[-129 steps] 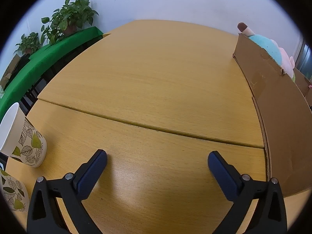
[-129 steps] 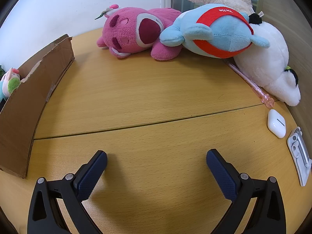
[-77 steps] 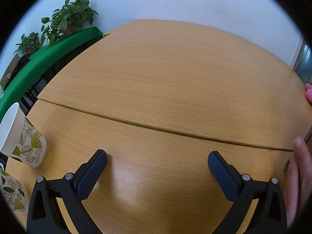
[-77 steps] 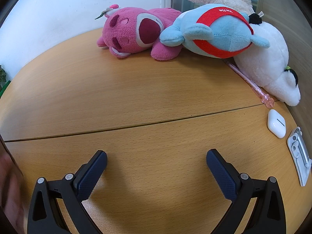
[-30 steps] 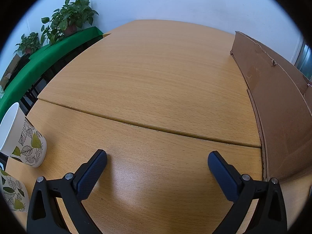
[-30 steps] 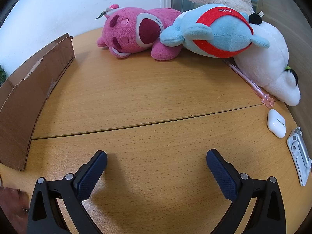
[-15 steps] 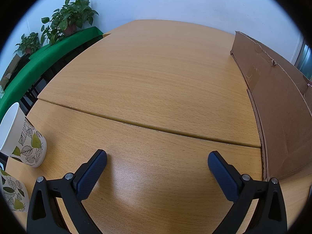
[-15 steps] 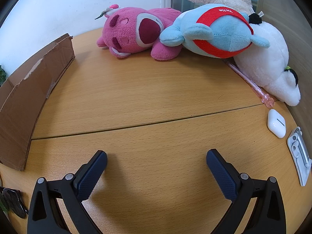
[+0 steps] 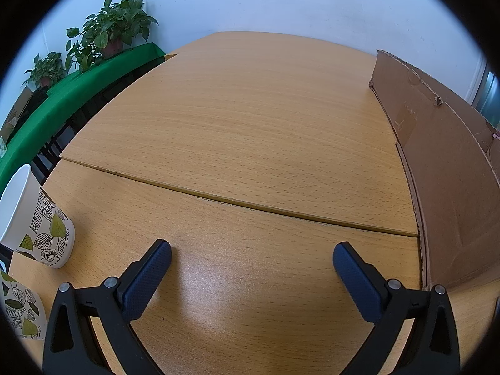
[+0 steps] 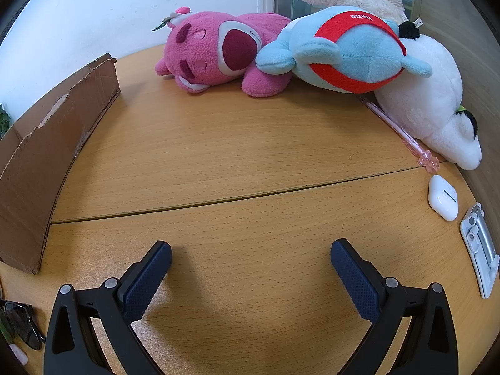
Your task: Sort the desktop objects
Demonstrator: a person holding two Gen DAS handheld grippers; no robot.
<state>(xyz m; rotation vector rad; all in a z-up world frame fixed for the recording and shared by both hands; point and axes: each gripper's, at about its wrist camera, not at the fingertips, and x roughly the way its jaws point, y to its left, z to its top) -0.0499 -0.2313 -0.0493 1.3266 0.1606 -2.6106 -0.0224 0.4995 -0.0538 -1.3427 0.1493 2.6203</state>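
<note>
In the right wrist view a pink plush bear [image 10: 218,51], a blue plush with a red band [image 10: 347,53] and a white plush [image 10: 431,106] lie at the back of the wooden table. A pink pen [image 10: 400,131], a white earbud case [image 10: 443,197] and a silver clip [image 10: 479,250] lie at the right. A cardboard box [image 10: 47,143] stands at the left; it also shows in the left wrist view [image 9: 447,168] at the right. My right gripper [image 10: 250,265] is open and empty. My left gripper [image 9: 251,268] is open and empty over bare table.
Two leaf-patterned paper cups [image 9: 37,218] stand at the left edge in the left wrist view. Potted plants [image 9: 109,34] sit on a green ledge beyond the table. Dark sunglasses [image 10: 22,322] lie at the lower left in the right wrist view.
The cardboard box was taken away and set back without the small plush toys in it. Sunglasses have appeared at the lower left of the right wrist view. Neither gripper has moved.
</note>
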